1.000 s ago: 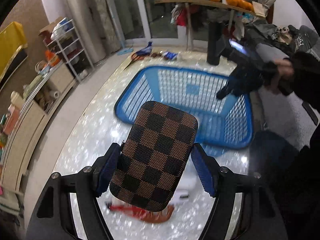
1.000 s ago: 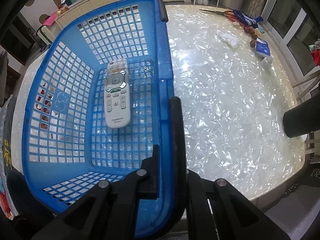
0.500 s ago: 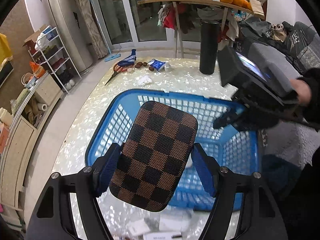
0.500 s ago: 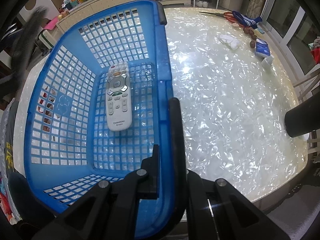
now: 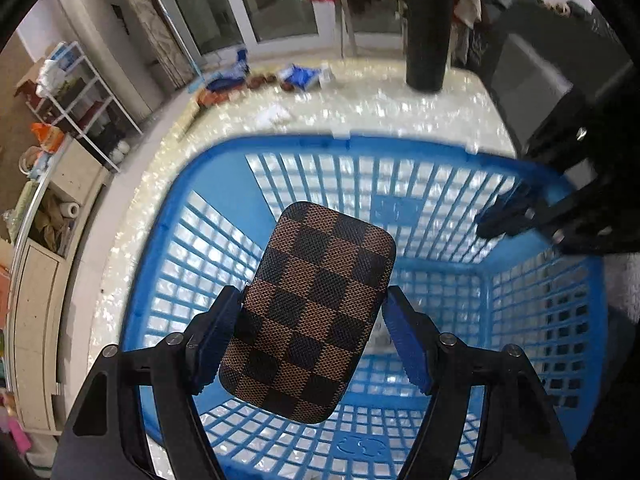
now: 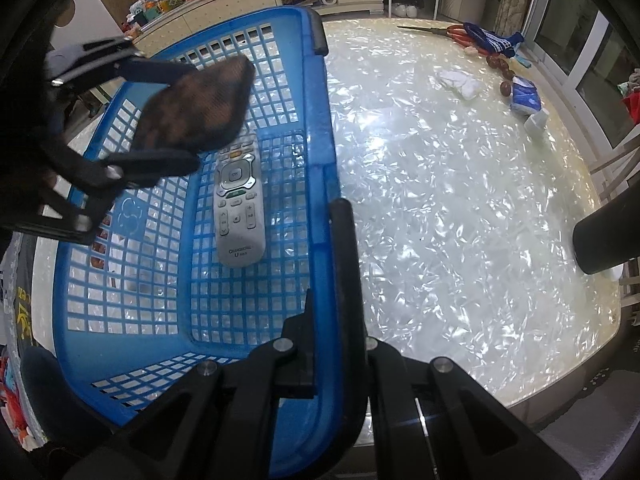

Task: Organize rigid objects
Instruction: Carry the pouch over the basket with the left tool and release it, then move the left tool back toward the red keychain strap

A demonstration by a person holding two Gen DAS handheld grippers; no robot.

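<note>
Checkered case [image 5: 308, 316], brown/black woven pattern, rounded corners: clamped between the blue pads [image 5: 406, 344] of the left gripper [image 5: 310, 338], jaws spread about the case's width, pads on its two long edges. Case is held in the air over the open blue basket [image 5: 404, 148], not touching the mesh. Right wrist view shows the same case [image 6: 196, 108] blurred, above the far left part of the basket [image 6: 316, 128].

Right gripper [image 6: 324, 304]: closed on the basket's right wall, one finger inside, one outside, pinching the rim at the near end.

White remote [image 6: 238, 204] lies flat on the basket floor, buttons up, print at its near end reads "CHANGHONG U MAX". Case hangs above its far end.

Basket sits on the pearly counter [image 6: 460, 208]. Far right on the counter: red-handled scissors [image 6: 440, 31], blue pack [image 6: 526, 98], crumpled white tissue [image 6: 460, 82]. Black cylinder [image 5: 426, 24] stands beyond the basket in the left wrist view.
</note>
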